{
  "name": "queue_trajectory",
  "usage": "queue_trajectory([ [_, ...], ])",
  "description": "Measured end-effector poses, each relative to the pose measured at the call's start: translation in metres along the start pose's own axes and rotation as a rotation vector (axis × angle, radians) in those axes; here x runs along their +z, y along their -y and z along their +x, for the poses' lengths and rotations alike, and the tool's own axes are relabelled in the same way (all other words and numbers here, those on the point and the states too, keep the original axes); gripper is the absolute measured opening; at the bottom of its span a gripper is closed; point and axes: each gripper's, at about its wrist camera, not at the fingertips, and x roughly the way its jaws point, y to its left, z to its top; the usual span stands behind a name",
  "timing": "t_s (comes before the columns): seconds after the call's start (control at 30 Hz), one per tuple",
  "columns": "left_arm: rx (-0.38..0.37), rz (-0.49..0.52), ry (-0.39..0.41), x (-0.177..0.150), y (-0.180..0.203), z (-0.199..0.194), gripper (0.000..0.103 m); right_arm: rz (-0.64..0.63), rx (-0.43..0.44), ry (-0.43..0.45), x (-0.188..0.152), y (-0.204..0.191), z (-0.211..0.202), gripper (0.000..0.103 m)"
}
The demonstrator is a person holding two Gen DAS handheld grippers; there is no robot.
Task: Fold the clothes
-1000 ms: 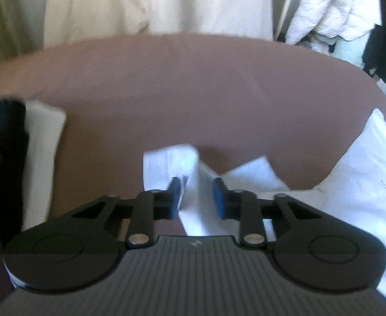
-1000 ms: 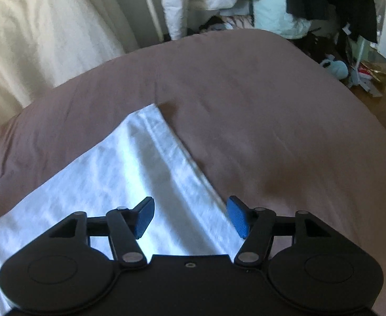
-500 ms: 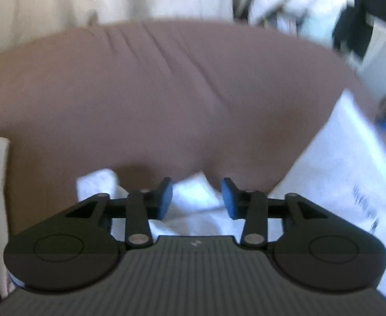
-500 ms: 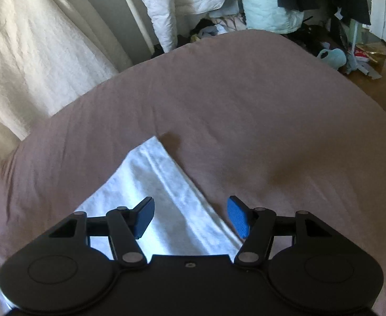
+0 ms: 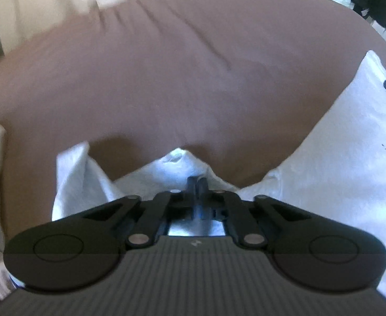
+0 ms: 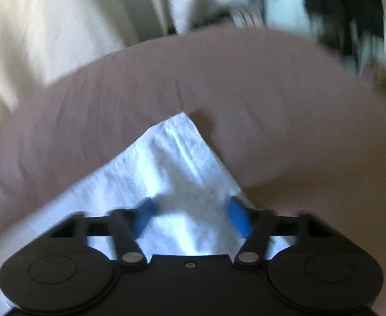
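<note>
Matt white cloth garment [image 5: 351,158]

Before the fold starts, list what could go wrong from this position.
1. The left gripper is shut on only a small bunched ridge of the white T-shirt; the fabric might slip out when lifted.
2. The right gripper has been closing but its pads don't yet press the shirt corner; lifting now would likely drag one side only.
</note>
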Motion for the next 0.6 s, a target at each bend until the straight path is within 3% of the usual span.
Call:
queue_trajectory([
  [0.03, 0.081, 0.05, 0.073, 0.001, 0.011, -0.011, 0.0, -0.057, -0.029, 0.037, -0.001, -0.008, -0.003, 0.002],
  [0.1, 0.238, 0.135, 0.236, 0.009, 0.028, -0.03, 0.0, -0.1, -0.078, 0.127, -0.003, -0.015, -0.017, 0.0],
  [0.17, 0.337, 0.121, 0.375, 0.019, 0.033, -0.045, 0.0, -0.117, -0.197, 0.22, -0.004, -0.02, -0.036, 0.0],
  [0.23, 0.389, 0.072, 0.451, 0.031, 0.031, -0.051, 0.001, -0.141, -0.301, 0.285, -0.003, -0.016, -0.049, 0.0],
  [0.3, 0.321, 0.001, 0.43, 0.037, 0.021, -0.048, 0.005, -0.129, -0.309, 0.26, 0.001, -0.005, -0.05, 0.006],
  [0.33, 0.268, -0.038, 0.404, 0.039, 0.014, -0.046, 0.007, -0.069, -0.239, 0.223, 0.002, 0.007, -0.05, 0.009],
  [0.37, 0.225, -0.075, 0.369, 0.04, 0.006, -0.041, 0.017, -0.009, -0.169, 0.185, 0.004, 0.018, -0.049, 0.011],
  [0.4, 0.198, -0.107, 0.329, 0.04, -0.004, -0.033, 0.023, 0.048, -0.107, 0.146, 0.003, 0.029, -0.047, 0.03],
  [0.43, 0.178, -0.133, 0.303, 0.039, -0.015, -0.029, 0.034, 0.095, -0.068, 0.11, 0.0, 0.038, -0.044, 0.042],
  [0.47, 0.172, -0.15, 0.29, 0.034, -0.025, -0.028, 0.041, 0.131, -0.046, 0.084, -0.006, 0.046, -0.042, 0.051],
  [0.53, 0.215, -0.151, 0.27, 0.02, -0.042, -0.031, 0.047, 0.162, -0.013, 0.043, -0.017, 0.058, -0.038, 0.052],
  [0.6, 0.3, -0.08, 0.266, 0.004, -0.055, -0.035, 0.051, 0.139, 0.016, -0.007, -0.026, 0.071, -0.034, 0.052],
])
